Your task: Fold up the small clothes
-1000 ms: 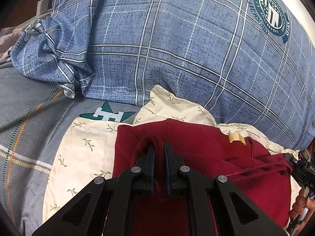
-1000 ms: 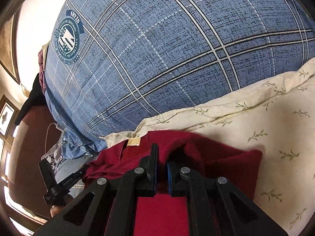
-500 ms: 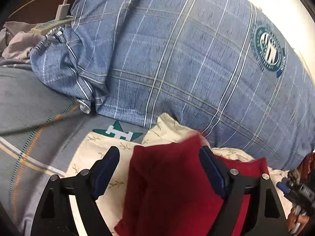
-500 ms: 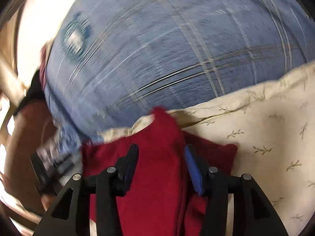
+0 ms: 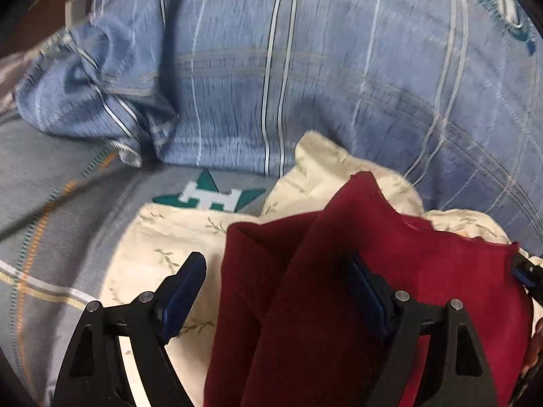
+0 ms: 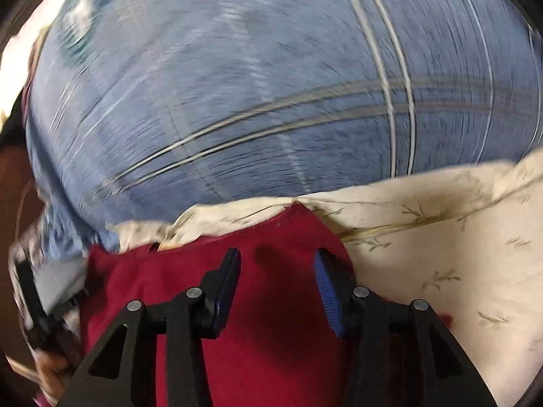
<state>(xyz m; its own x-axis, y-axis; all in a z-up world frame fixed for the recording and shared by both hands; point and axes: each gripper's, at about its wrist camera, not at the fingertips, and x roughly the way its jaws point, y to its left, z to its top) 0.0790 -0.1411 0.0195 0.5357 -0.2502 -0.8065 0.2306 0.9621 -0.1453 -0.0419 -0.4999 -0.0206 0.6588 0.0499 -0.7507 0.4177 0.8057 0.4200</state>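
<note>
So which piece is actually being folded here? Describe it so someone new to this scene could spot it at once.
Find the big blue plaid pillow filling the back of the bed. In front of it lies a cream cloth with small leaf sprigs, and on that cloth sits the dark red garment. It is the only plain red fabric there, with no pattern.

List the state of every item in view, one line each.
Red garment: partly folded, lying on the cream cloth, not gripped.
Cream cloth: spread under the garment, rumpled at its far edge.
Blue pillow: plump, behind the cloth.
Left tool: open wide, just released.
Right tool: open, jaws apart over the garment.
</note>
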